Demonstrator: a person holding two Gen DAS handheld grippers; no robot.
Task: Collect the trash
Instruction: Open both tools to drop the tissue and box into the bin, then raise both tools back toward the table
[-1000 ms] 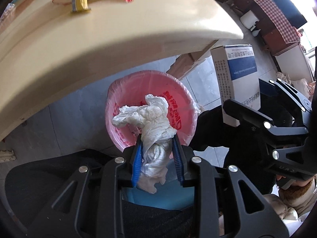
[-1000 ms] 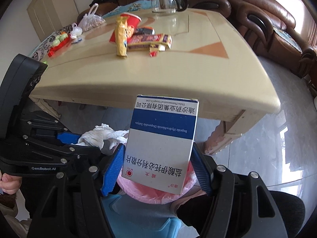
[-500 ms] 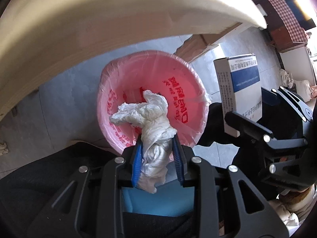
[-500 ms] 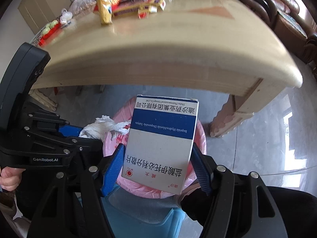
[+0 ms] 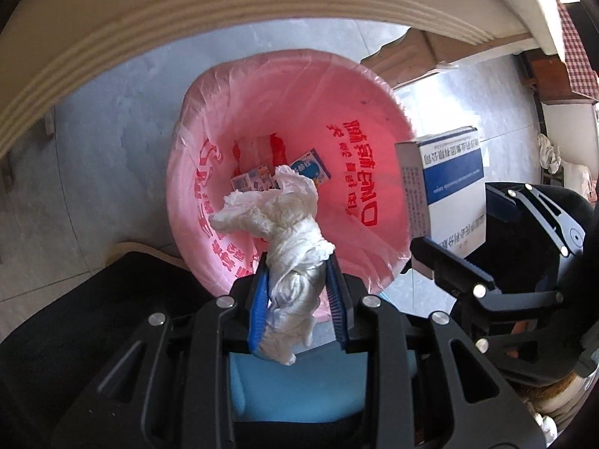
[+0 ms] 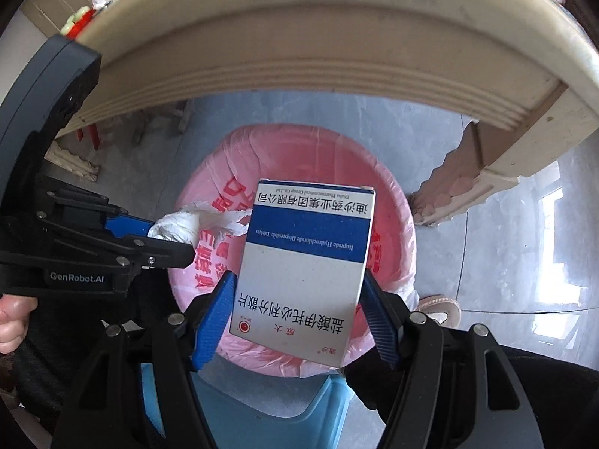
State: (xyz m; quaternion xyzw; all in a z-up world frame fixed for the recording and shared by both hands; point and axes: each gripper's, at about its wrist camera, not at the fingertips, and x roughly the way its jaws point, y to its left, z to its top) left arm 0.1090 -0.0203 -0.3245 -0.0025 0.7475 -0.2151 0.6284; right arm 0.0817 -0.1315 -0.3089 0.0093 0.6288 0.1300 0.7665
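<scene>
My left gripper (image 5: 297, 299) is shut on a crumpled white tissue (image 5: 288, 224) and holds it over the near rim of a bin lined with a pink bag (image 5: 374, 119). Small cartons (image 5: 310, 166) lie at the bin's bottom. My right gripper (image 6: 299, 318) is shut on a white and blue medicine box (image 6: 307, 258), upright, above the same pink-lined bin (image 6: 397, 202). The box also shows in the left wrist view (image 5: 449, 183), at the bin's right rim. The left gripper and tissue (image 6: 179, 226) show at the left of the right wrist view.
The beige table edge (image 6: 337, 48) arches over the bin, with a carved table leg (image 6: 468, 187) to the right. Grey tiled floor (image 5: 93, 157) surrounds the bin. A blue stool (image 6: 269, 408) sits under me.
Both grippers have come down from table height and tilted toward the bin, which now fills both views. The table top has passed out of sight. Both still hold their items.
</scene>
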